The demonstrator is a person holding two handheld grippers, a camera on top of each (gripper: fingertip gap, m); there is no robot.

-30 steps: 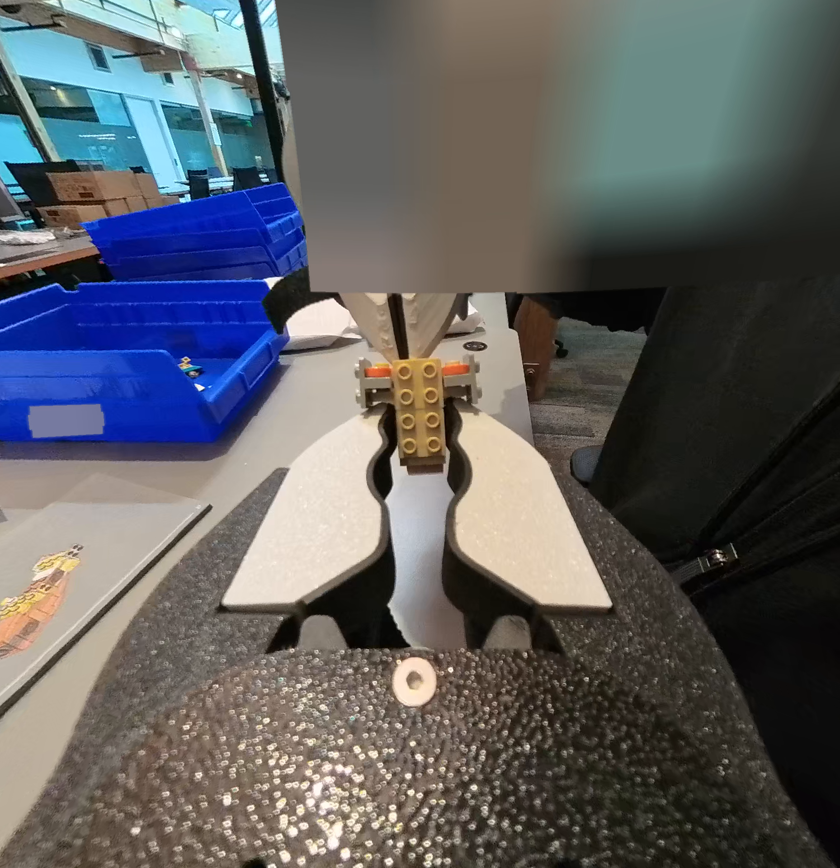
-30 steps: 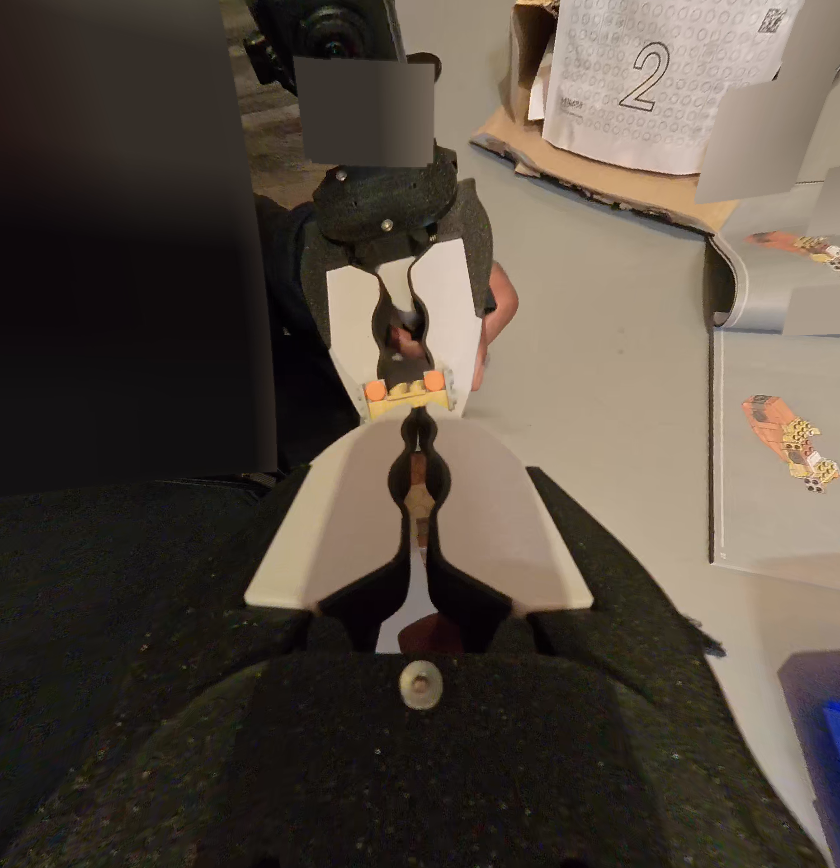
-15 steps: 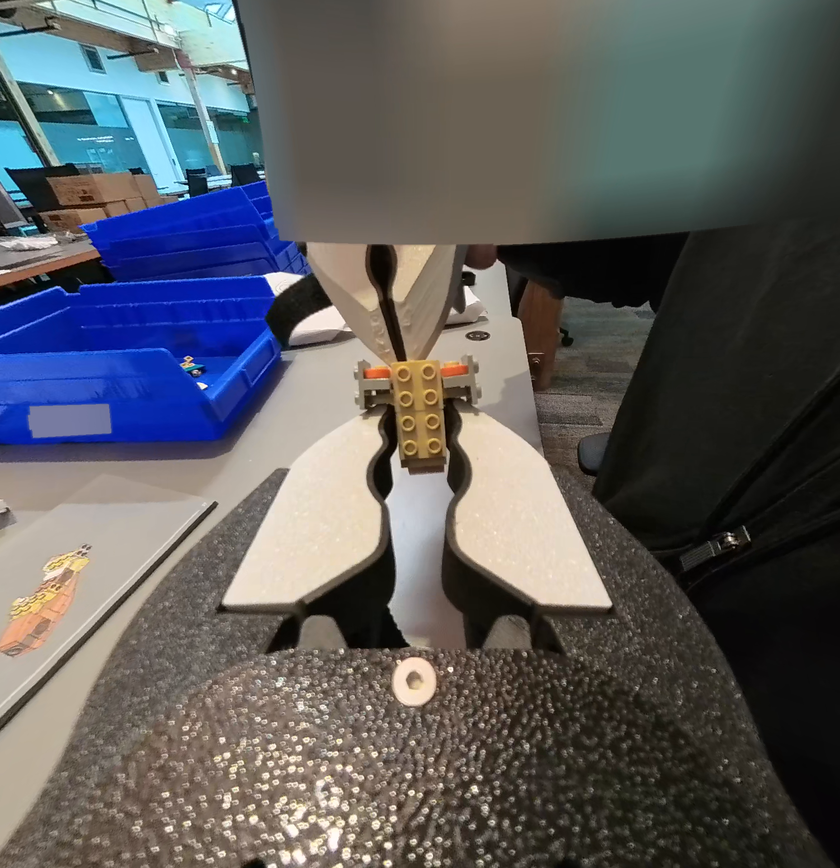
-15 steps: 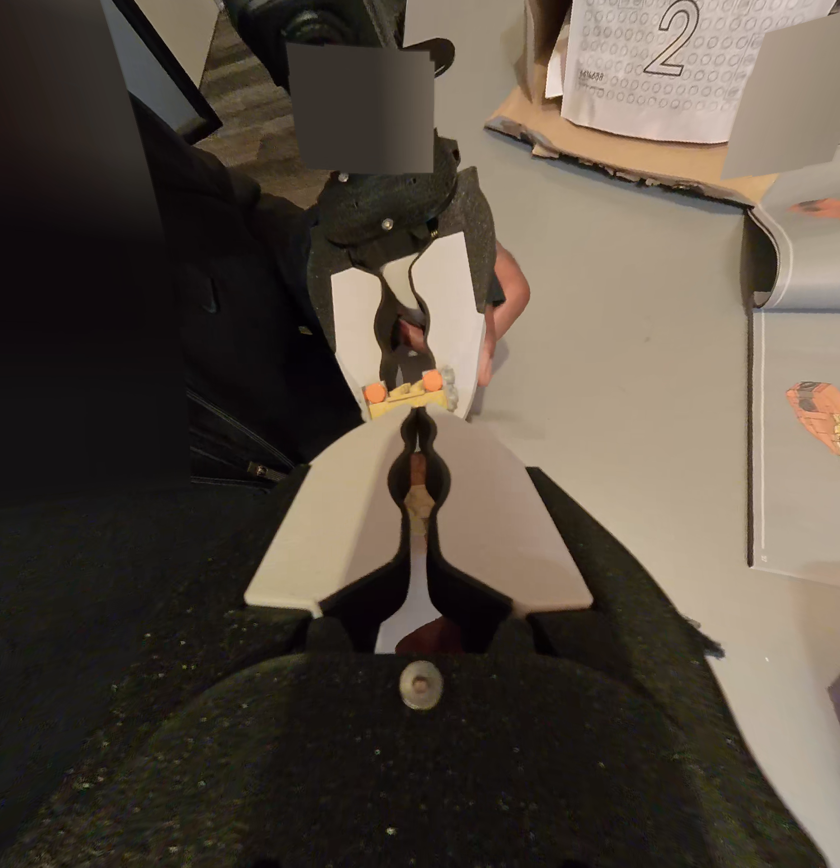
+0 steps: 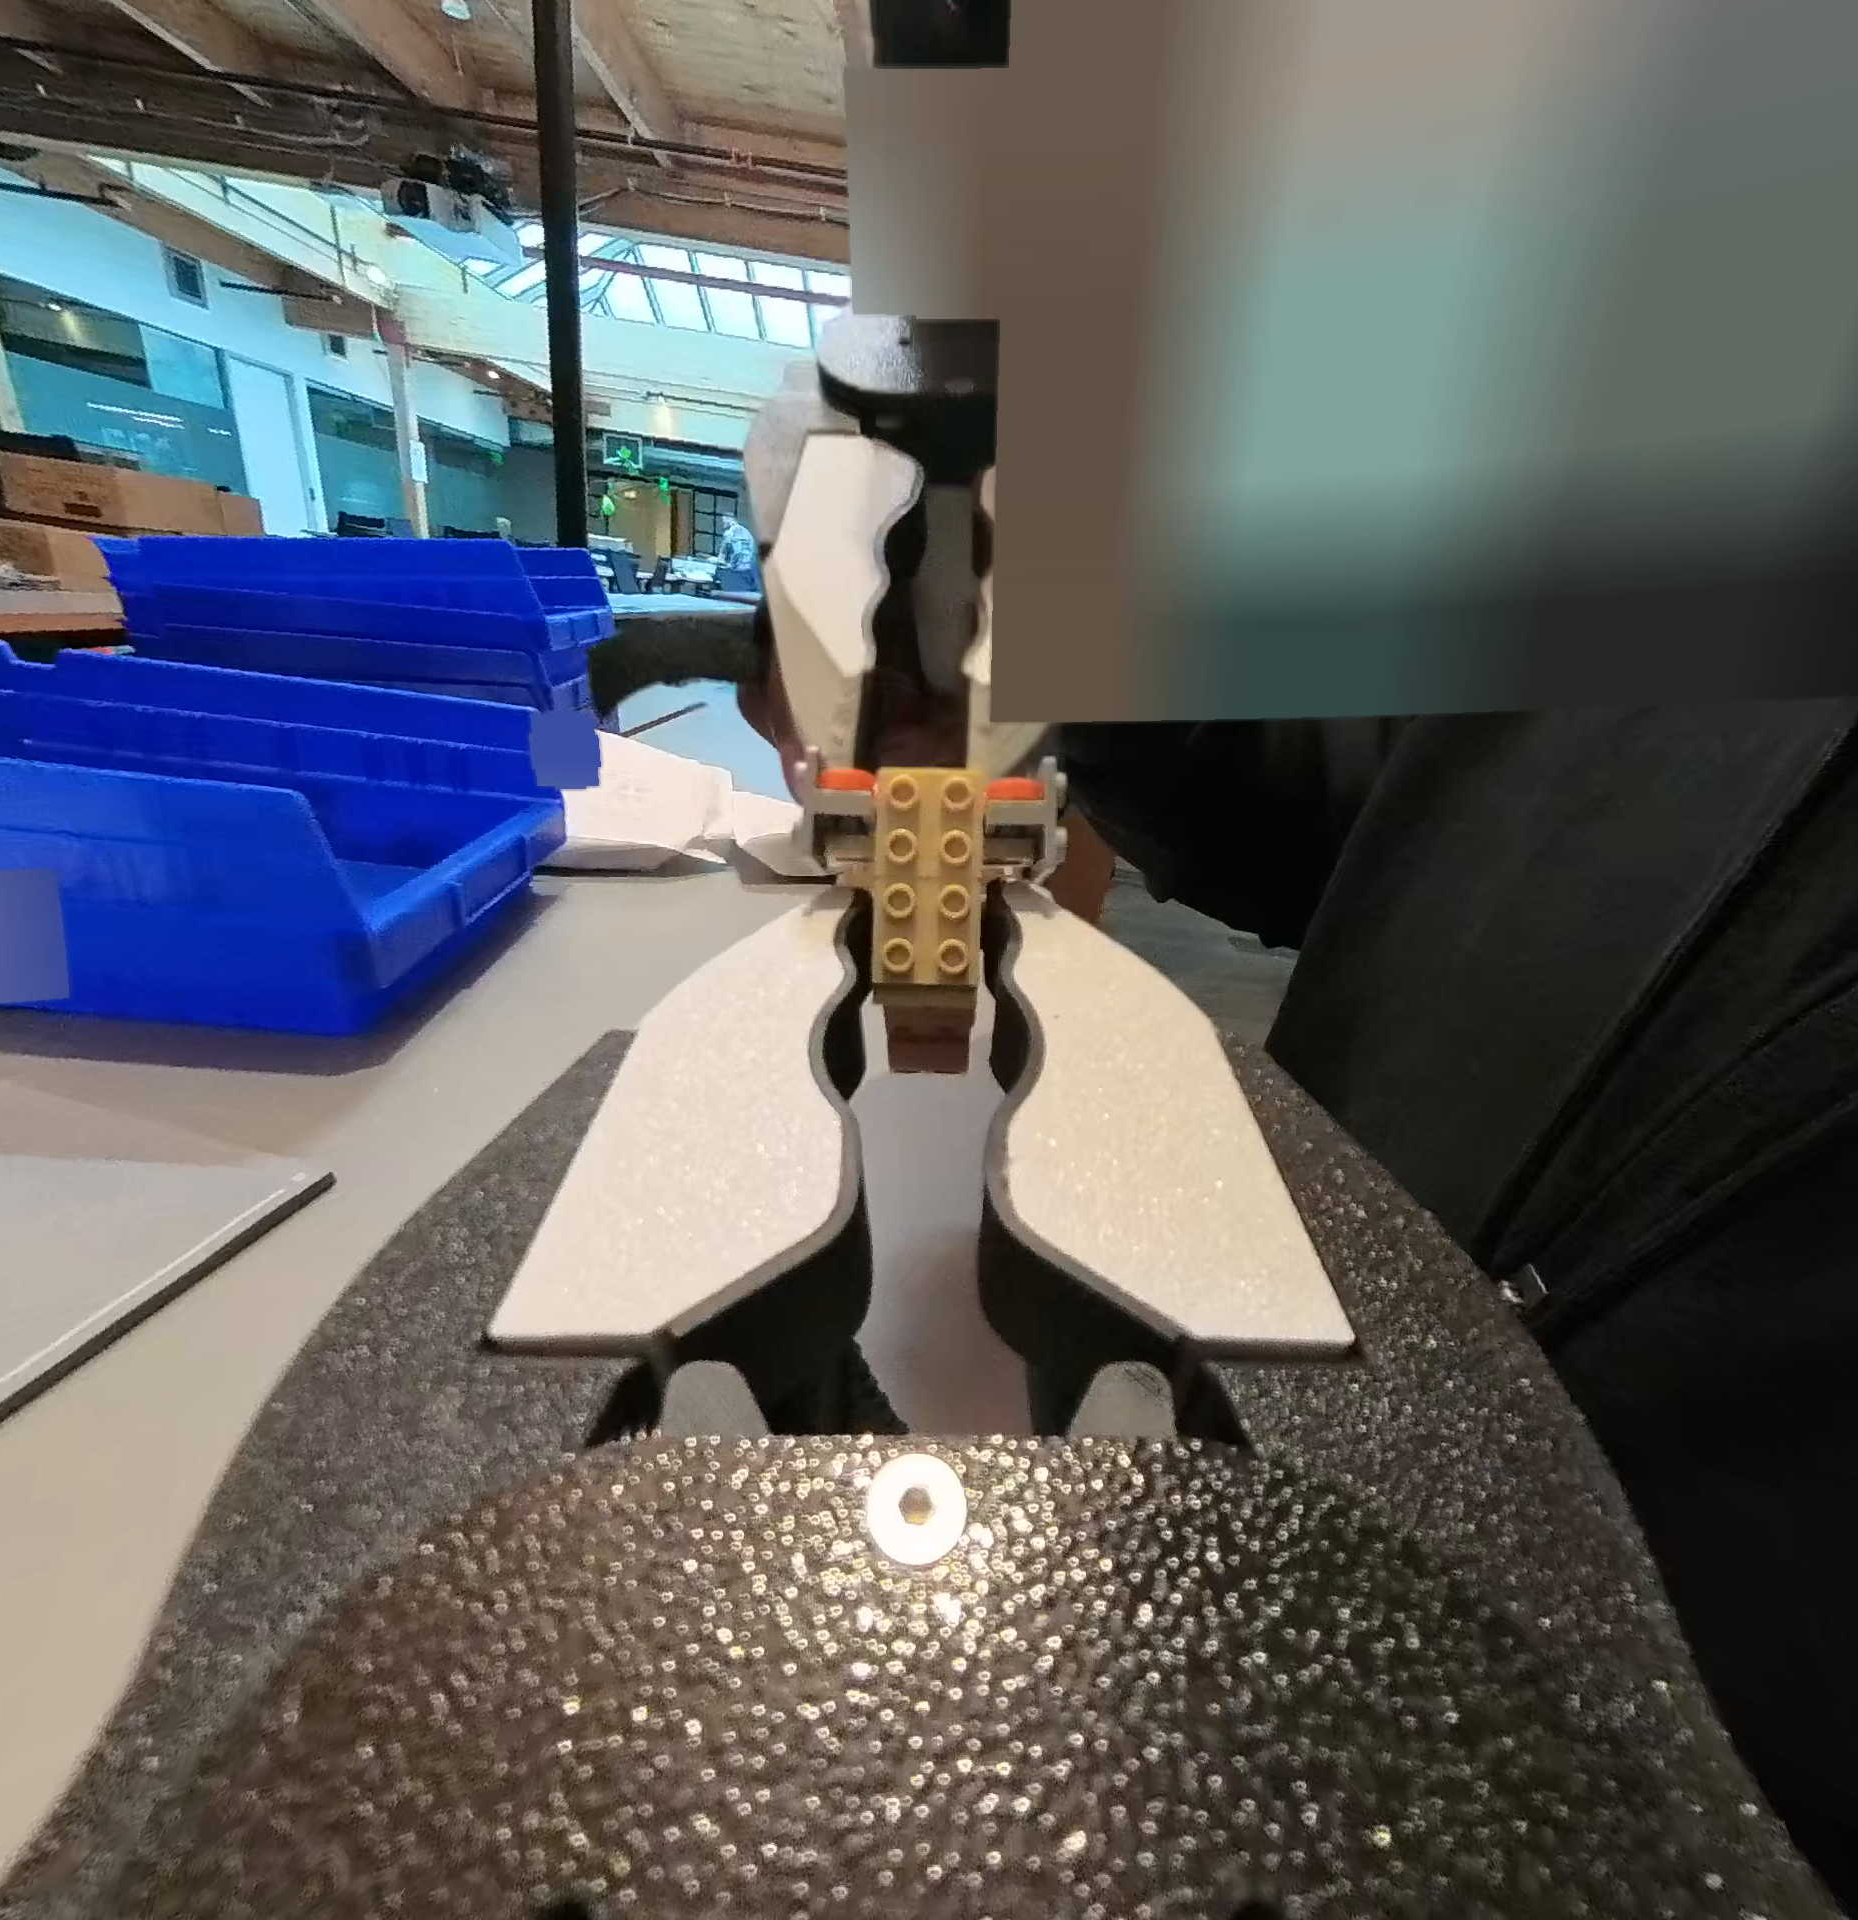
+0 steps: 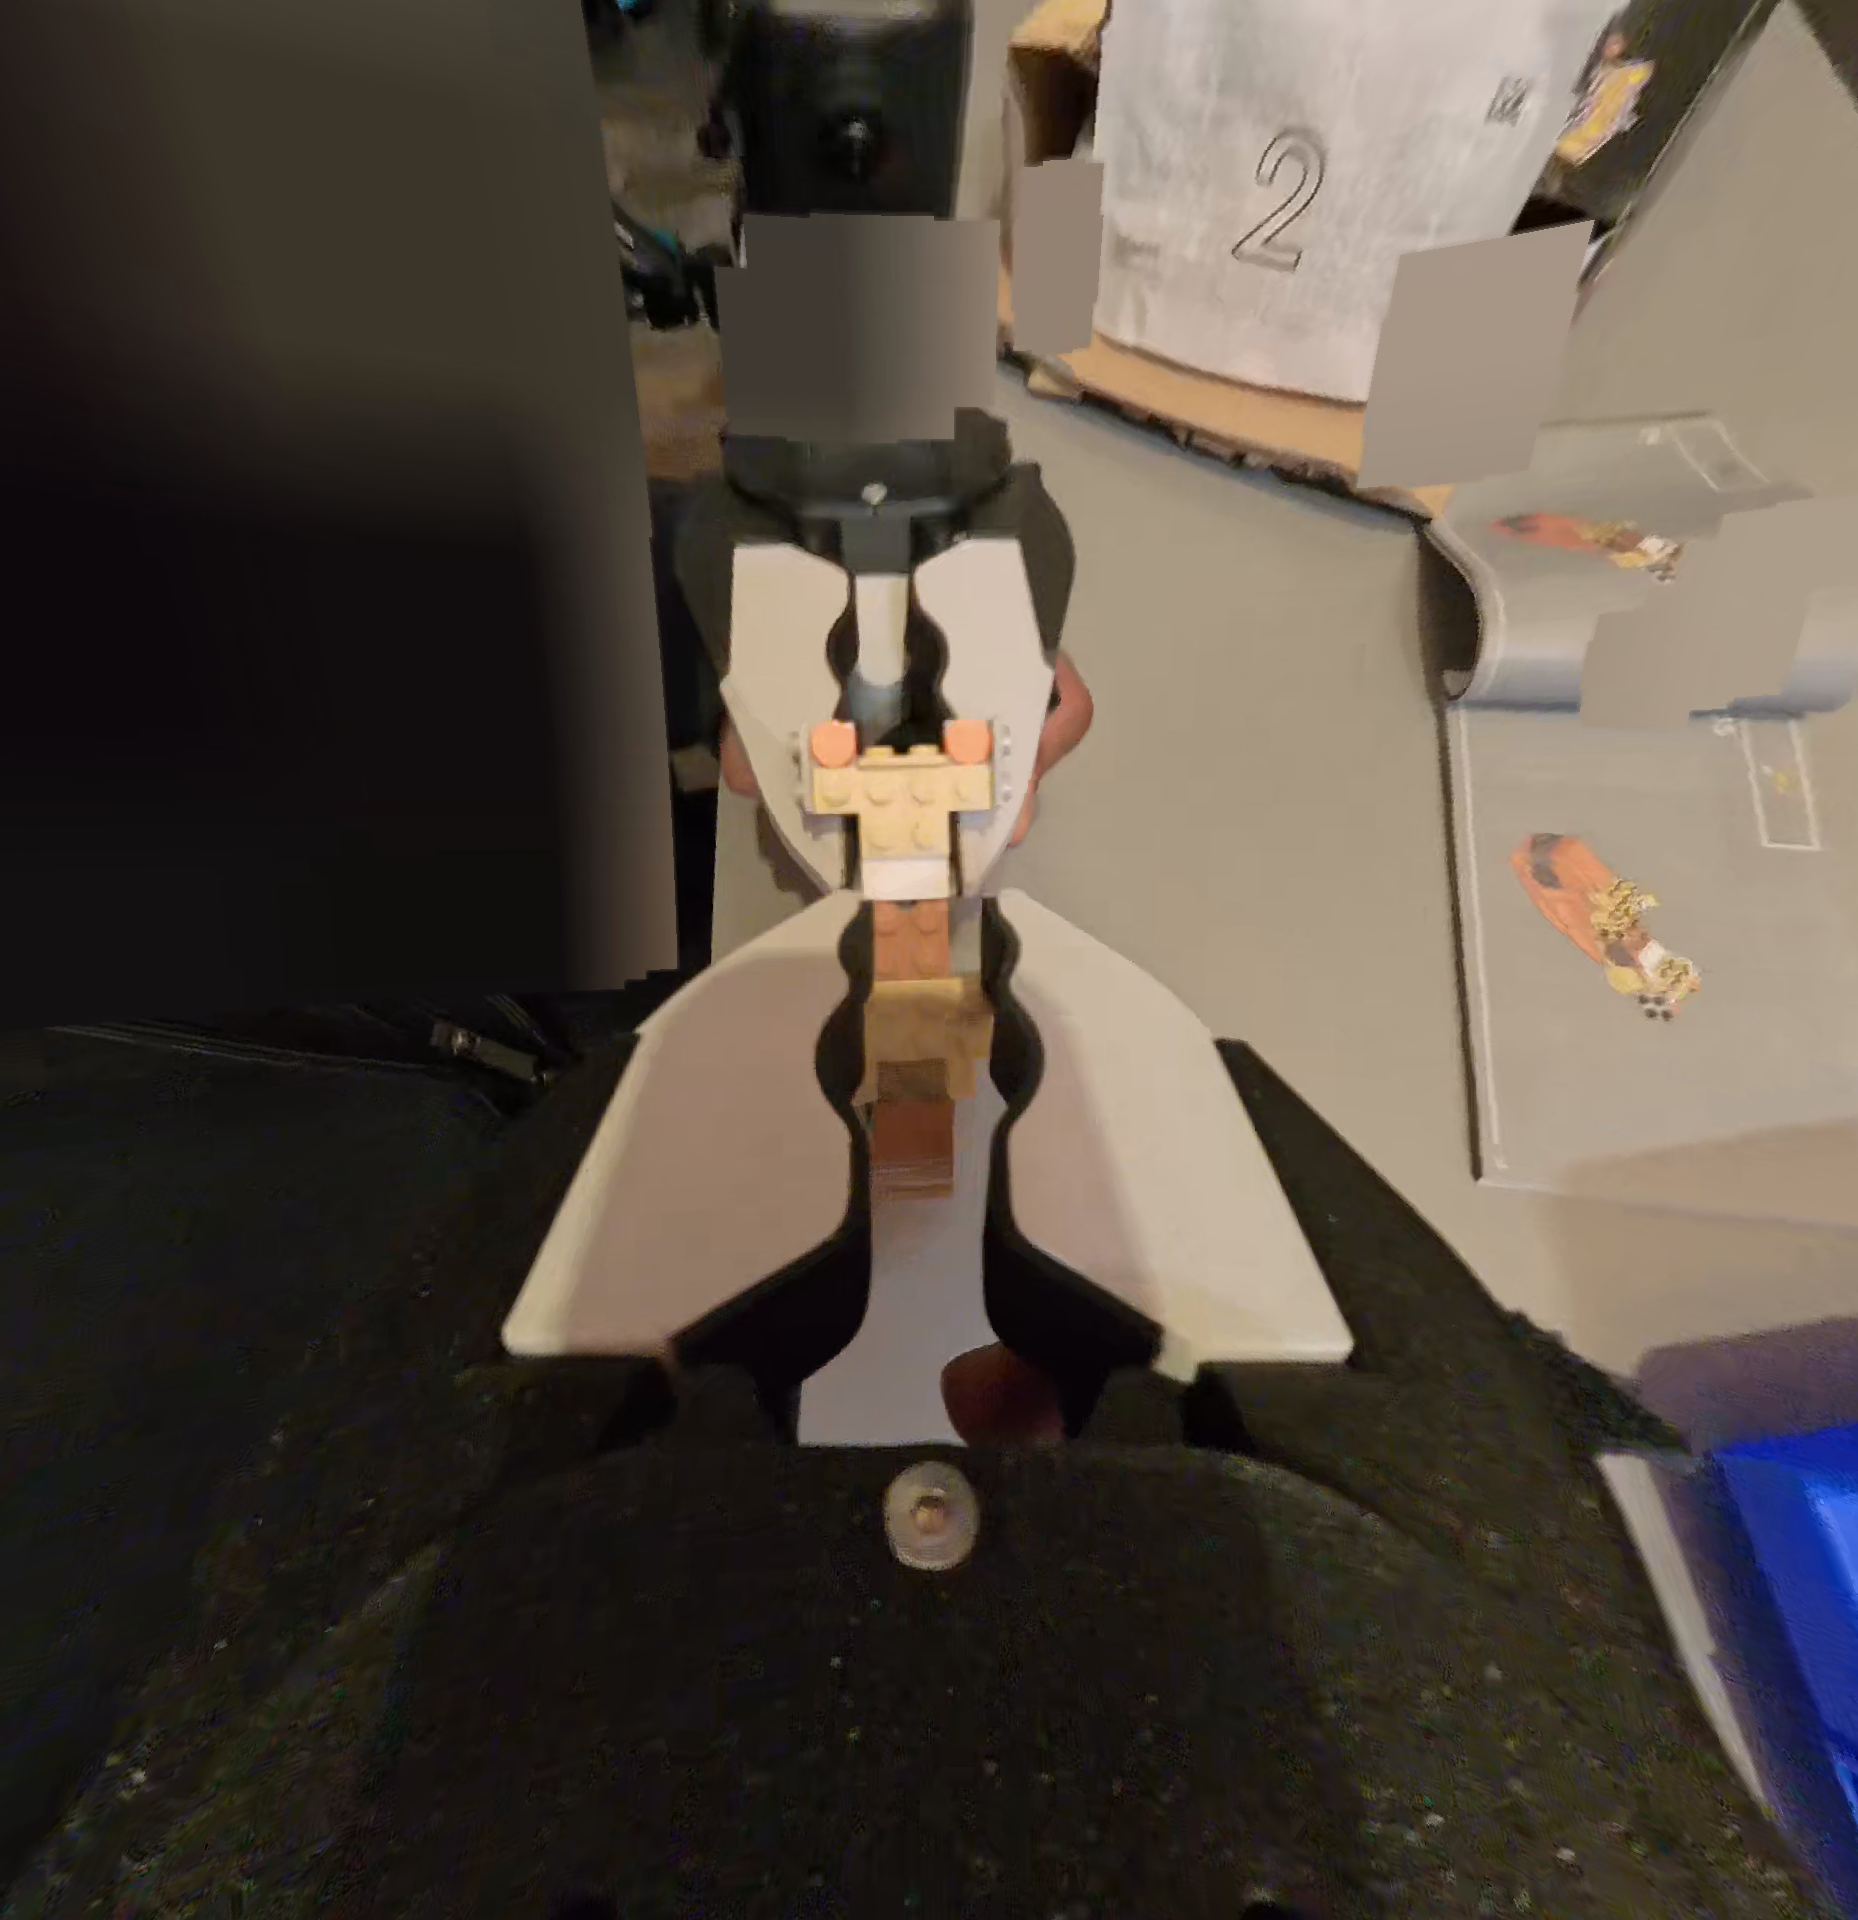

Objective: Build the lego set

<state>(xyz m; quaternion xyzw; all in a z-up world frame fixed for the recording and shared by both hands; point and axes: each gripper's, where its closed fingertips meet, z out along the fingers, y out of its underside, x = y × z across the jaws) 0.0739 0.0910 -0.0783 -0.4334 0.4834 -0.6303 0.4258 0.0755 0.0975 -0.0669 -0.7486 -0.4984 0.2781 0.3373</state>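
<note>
My left gripper [image 5: 925, 914] is shut on a small lego assembly [image 5: 927, 873]: a tan studded plate crossed by a grey piece with two orange round studs. It holds it in the air at the table edge. My right gripper [image 6: 920, 914] is shut on a brown and tan piece [image 6: 909, 1039] and meets the assembly [image 6: 904, 800] head-on, the piece touching its end. In the left wrist view the right gripper [image 5: 909, 727] stands tilted above the assembly's far end. In the right wrist view the left gripper [image 6: 904, 862] faces me.
Blue bins [image 5: 260, 894] stand on the grey table at the left, more stacked behind [image 5: 353, 613]. An instruction booklet [image 6: 1631, 987] lies open on the right. A numbered paper bag [image 6: 1299, 187] on cardboard sits at the back. A person's dark clothing [image 5: 1579, 1039] is close. Both grippers' tips are close together, under 4 cm apart.
The right gripper has risen and tilted over the assembly, so the right wrist view now sees the studs from above. The left gripper has kept its hold and lifted slightly.
</note>
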